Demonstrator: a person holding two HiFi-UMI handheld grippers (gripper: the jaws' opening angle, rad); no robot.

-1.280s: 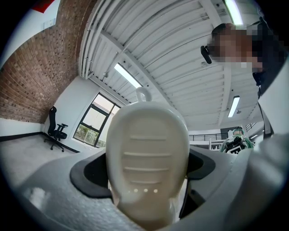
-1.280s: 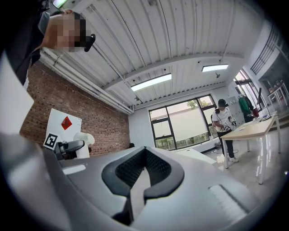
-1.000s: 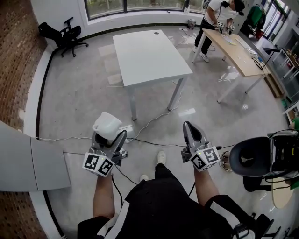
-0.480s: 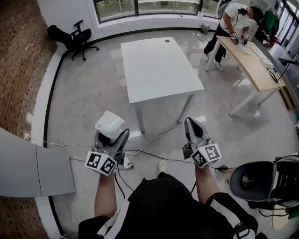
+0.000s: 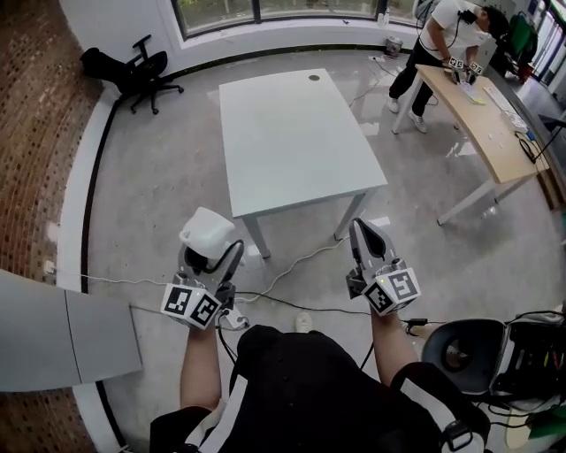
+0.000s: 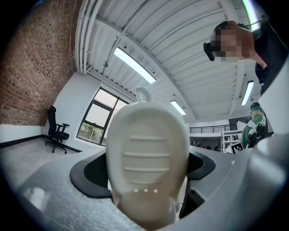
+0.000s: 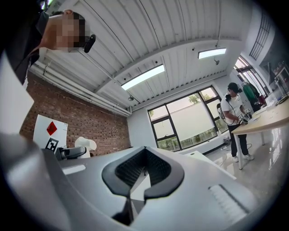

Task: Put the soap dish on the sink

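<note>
You stand on a glossy grey floor [image 5: 150, 195]. A white table [image 5: 296, 142] is ahead and a black office chair [image 5: 133, 64] sits near the windows [image 5: 265, 7]. A brick wall [image 5: 35, 97] runs on your left, a wooden table [image 5: 491, 133] stands to the right, and strip lights [image 7: 142, 77] glow overhead.

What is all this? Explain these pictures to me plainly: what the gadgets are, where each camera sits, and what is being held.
No robot here: a person holds a two-jaw gripper in each hand. The wide picture comes from a camera on the person's head, looking down at their arms and the floor. The other two come from cameras riding on the grippers, each looking along its own jaws. The left gripper is clamped on a white soap dish, which fills that gripper's view. The right gripper is shut and empty. The cubes with square markers are part of the grippers. Ahead stands a white table with nothing visible on top; no sink shows in any view.
</note>
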